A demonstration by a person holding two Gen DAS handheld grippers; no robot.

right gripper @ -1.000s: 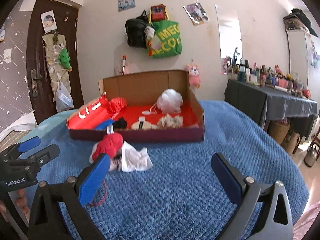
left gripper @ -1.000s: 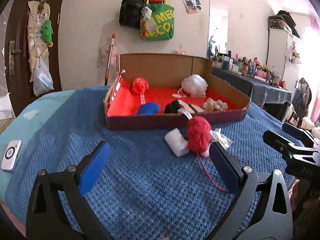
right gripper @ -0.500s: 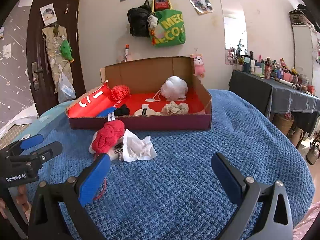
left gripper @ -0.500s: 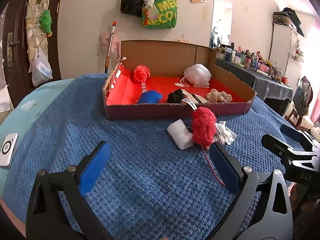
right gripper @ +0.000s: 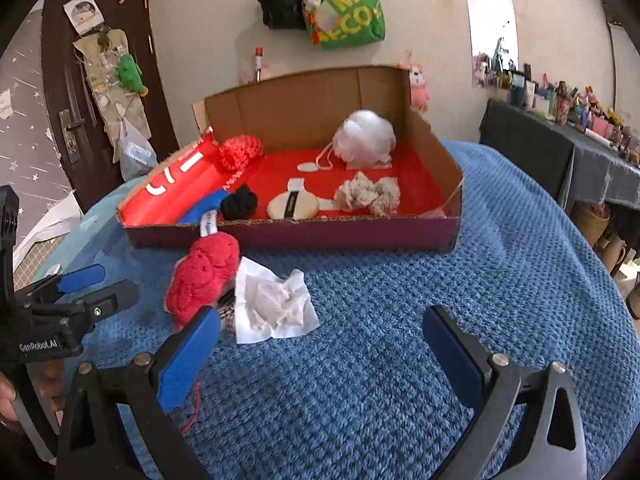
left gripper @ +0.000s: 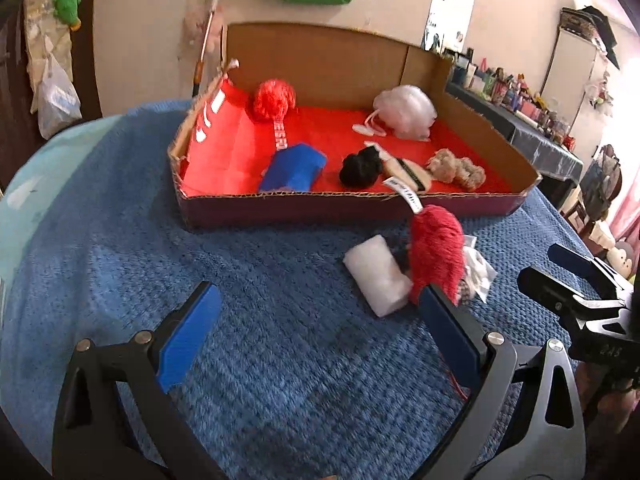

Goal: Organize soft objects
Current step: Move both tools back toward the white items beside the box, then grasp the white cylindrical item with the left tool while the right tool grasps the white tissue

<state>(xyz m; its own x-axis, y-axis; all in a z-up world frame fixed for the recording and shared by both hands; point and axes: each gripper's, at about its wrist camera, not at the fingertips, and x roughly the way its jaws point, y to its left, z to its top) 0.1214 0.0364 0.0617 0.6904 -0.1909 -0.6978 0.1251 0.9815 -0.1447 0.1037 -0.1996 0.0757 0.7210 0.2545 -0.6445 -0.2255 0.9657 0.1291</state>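
Observation:
A cardboard box (left gripper: 344,206) (right gripper: 304,234) with a red floor lies on the blue blanket. It holds a red pompom (left gripper: 274,100), a blue pouch (left gripper: 294,170), a black puff (left gripper: 360,166), a white mesh sponge (left gripper: 404,110) (right gripper: 366,138) and a beige rag (right gripper: 368,196). In front of the box lie a red yarn ball (left gripper: 436,254) (right gripper: 204,274), a white sponge block (left gripper: 378,274) and crumpled white tissue (right gripper: 274,300). My left gripper (left gripper: 316,332) is open just short of the white block. My right gripper (right gripper: 320,344) is open near the tissue.
The blue blanket (right gripper: 500,280) covers the whole surface and drops off at the right. Bags hang on the wall (right gripper: 344,12) behind the box. A dark table (right gripper: 560,136) crowded with small items stands at the far right. A door (right gripper: 96,92) is at the left.
Both grippers have moved forward and lower toward the loose items in front of the box, which now look larger. Both stay open and hold nothing.

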